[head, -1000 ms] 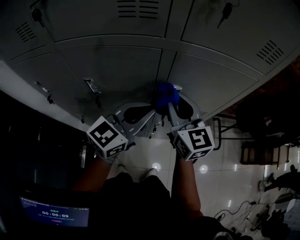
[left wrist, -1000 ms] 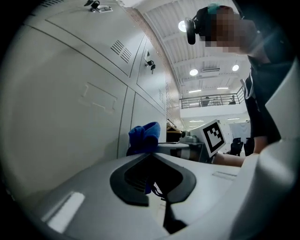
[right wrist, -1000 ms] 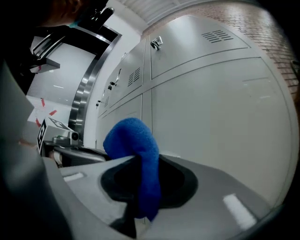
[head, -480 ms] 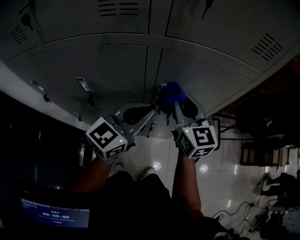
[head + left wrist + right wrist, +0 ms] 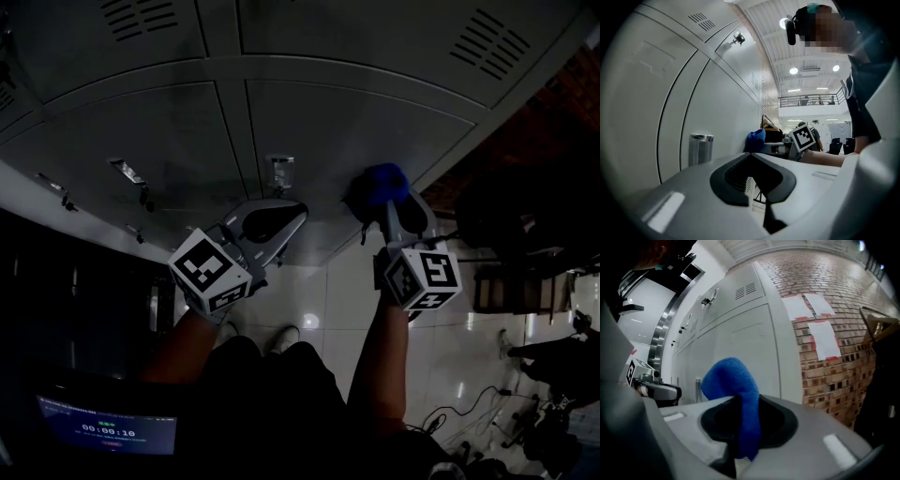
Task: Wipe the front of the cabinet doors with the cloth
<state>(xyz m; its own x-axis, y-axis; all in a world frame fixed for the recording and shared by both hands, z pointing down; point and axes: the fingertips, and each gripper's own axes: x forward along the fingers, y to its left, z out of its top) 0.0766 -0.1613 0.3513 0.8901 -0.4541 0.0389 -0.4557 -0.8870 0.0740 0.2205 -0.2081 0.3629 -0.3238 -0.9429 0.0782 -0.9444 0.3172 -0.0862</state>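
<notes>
Grey cabinet doors (image 5: 309,122) fill the space ahead of me. My left hand-held gripper (image 5: 292,214) is closed on nothing, just below a metal latch (image 5: 279,172). My right hand-held gripper (image 5: 394,204) pinches the blue cloth (image 5: 380,183), held up against the lower door's right side.

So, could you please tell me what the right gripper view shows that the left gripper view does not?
Only the right gripper view: a brick wall with white paper sheets, and the right claw shut on the blue cloth.
Only the left gripper view: the left claw shut with nothing in it, ceiling lights, a railed balcony and the right gripper's marker cube.
Both: the grey cabinet doors, and the cloth, which looks small and farther off from the left.
</notes>
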